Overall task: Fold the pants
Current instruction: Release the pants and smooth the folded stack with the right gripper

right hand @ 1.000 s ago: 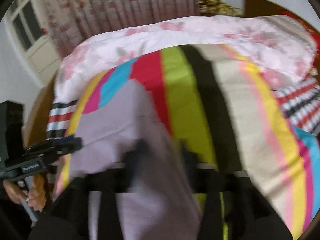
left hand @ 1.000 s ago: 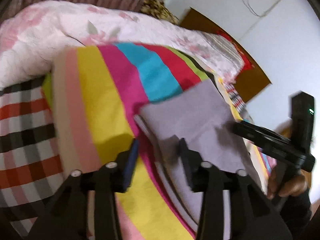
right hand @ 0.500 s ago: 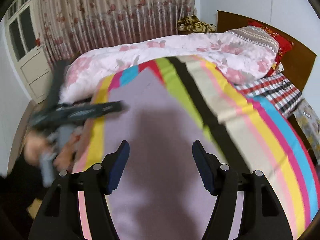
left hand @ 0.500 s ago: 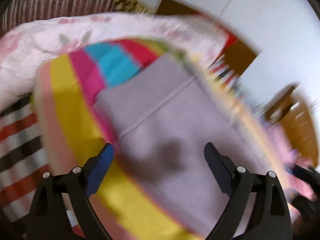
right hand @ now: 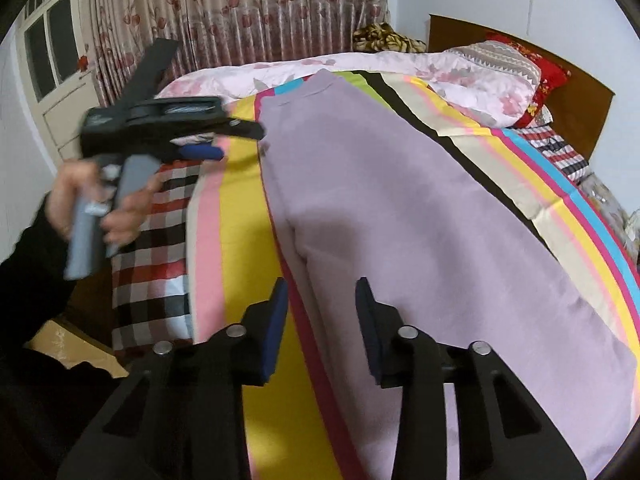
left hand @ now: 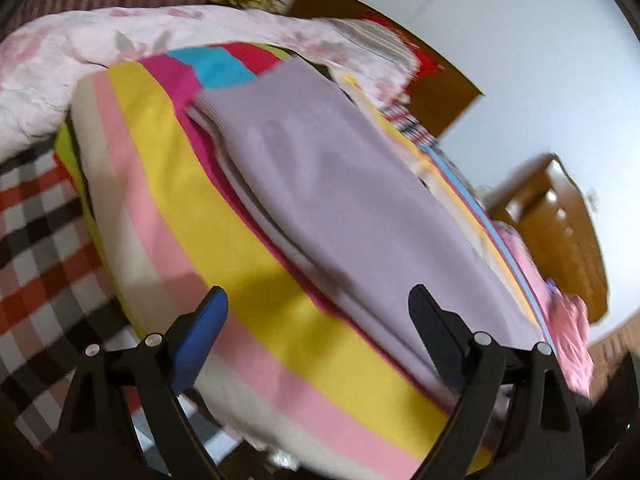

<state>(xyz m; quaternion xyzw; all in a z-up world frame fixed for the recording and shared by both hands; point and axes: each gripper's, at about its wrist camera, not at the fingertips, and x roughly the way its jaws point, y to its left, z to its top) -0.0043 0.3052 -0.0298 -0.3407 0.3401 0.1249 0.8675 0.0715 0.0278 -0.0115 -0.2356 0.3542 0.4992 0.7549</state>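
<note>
Holding nothing: our left gripper (left hand: 316,312) wide, right gripper (right hand: 322,308) narrowing, empty. Careless grab could mess soft purple folded pants (right hand: 400,208).

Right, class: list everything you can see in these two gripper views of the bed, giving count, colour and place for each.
pants: one, lilac, laid flat lengthwise on the striped sheet.
striped sheet: one, multicoloured, covering the bed.
checked cloth: one, red, black and white, at the bed's edge beside the sheet.
floral quilt: one, pink, bunched at the far side.
red pillow: one, by the headboard.
headboard: one, brown wood.
curtain: one, floral, behind the bed.
left gripper: black, jaws wide, empty.
right gripper: black, jaws just narrowed, above the pants' edge.
</note>
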